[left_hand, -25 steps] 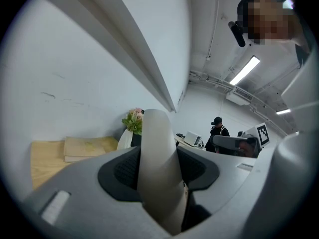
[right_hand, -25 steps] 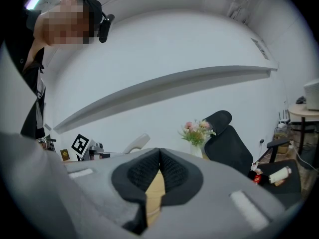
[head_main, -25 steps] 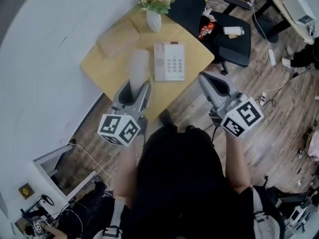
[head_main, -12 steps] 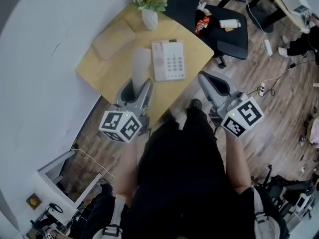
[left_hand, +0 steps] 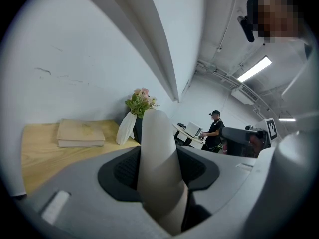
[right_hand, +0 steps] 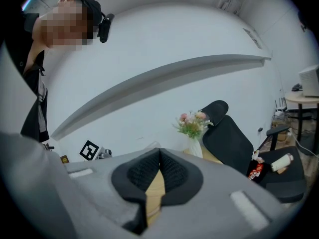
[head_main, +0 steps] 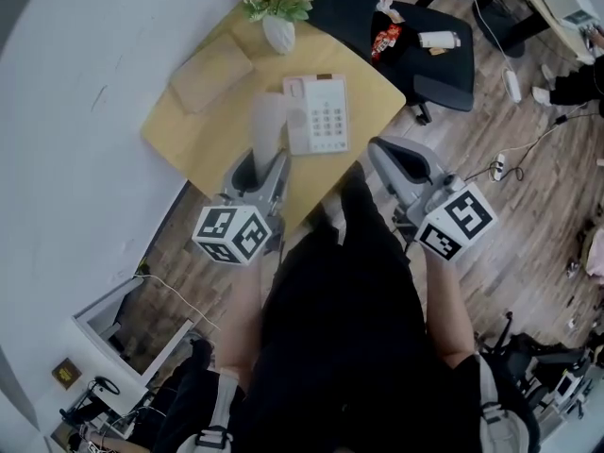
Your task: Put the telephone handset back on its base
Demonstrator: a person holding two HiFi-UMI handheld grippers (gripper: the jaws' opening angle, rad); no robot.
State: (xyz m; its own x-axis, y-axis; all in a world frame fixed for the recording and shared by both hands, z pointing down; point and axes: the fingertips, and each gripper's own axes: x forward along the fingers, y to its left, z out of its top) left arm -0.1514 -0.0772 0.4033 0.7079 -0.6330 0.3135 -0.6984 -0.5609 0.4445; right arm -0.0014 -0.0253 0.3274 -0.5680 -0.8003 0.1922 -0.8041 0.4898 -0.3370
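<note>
The white telephone base with its keypad lies on the yellow table, its cradle side at the left. My left gripper is shut on the white handset, which sticks out forward above the table just left of the base. In the left gripper view the handset stands clamped between the jaws of the left gripper. My right gripper hovers off the table's near right corner; in the right gripper view the right gripper has its black pads together with nothing between them.
A white vase of flowers and a beige book sit at the table's far side. A black chair with a snack packet and a bottle stands to the right. Cables lie on the wooden floor. A white wall runs along the left.
The person's leg has stepped toward the table and the view has shifted slightly. Both grippers stay roughly where they were, the left one still holding the handset.
</note>
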